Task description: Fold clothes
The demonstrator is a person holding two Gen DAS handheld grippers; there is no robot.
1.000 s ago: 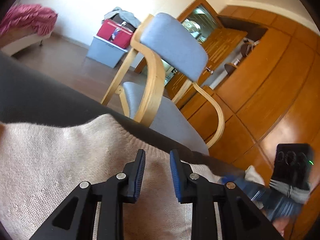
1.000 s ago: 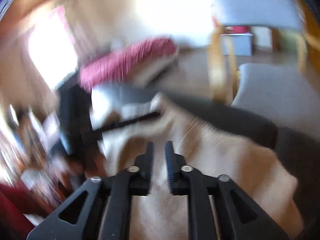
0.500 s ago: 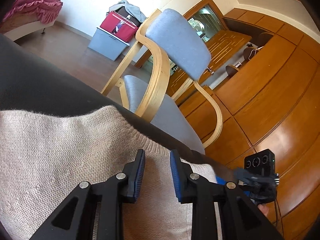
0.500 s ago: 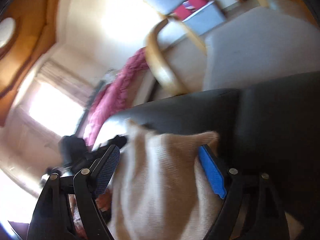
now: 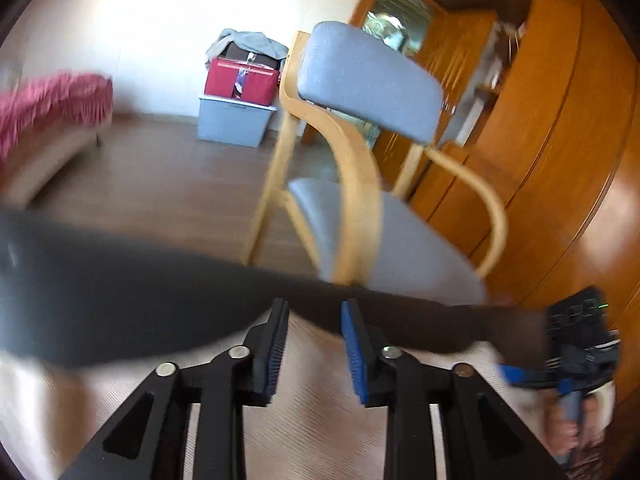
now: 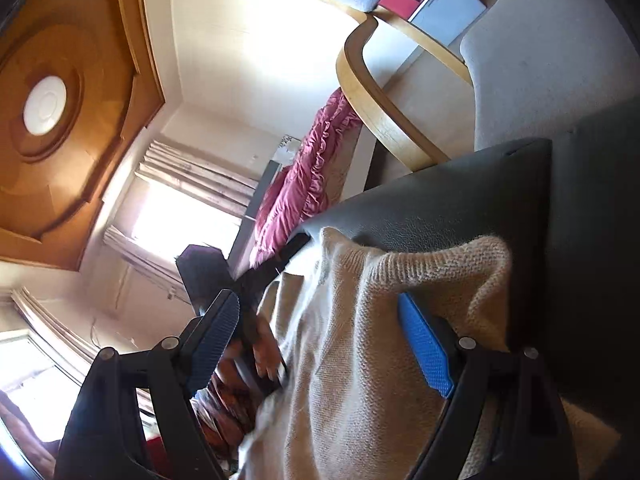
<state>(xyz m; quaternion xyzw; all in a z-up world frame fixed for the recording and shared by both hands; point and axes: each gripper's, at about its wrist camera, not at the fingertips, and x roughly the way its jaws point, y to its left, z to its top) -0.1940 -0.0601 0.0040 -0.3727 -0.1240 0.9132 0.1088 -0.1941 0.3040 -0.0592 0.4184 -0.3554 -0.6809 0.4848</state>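
A beige knitted sweater (image 5: 304, 420) lies on a dark leather-like table top (image 5: 120, 300). My left gripper (image 5: 314, 312) hovers over the sweater's far edge. Its jaws are opening, with no fabric pinched between the blue pads. At the right edge of this blurred view a hand holds my right gripper (image 5: 576, 360). In the right wrist view the right gripper (image 6: 316, 304) stands wide open and rolled on its side. A raised fold of the sweater (image 6: 360, 360) sits between its fingers. The right pad (image 6: 424, 344) lies against the knit and the left pad is clear of it.
A wooden armchair with grey-blue cushions (image 5: 368, 80) stands just beyond the table's far edge. Behind it are a red case on a grey box (image 5: 240, 80), a bed with a pink cover (image 5: 52, 100) and wooden cabinets (image 5: 560, 120).
My left gripper has risen and tilted, showing more table, and its jaws stand wider. My right gripper went from nearly shut to wide open, rolled over and dropped onto the sweater's fold.
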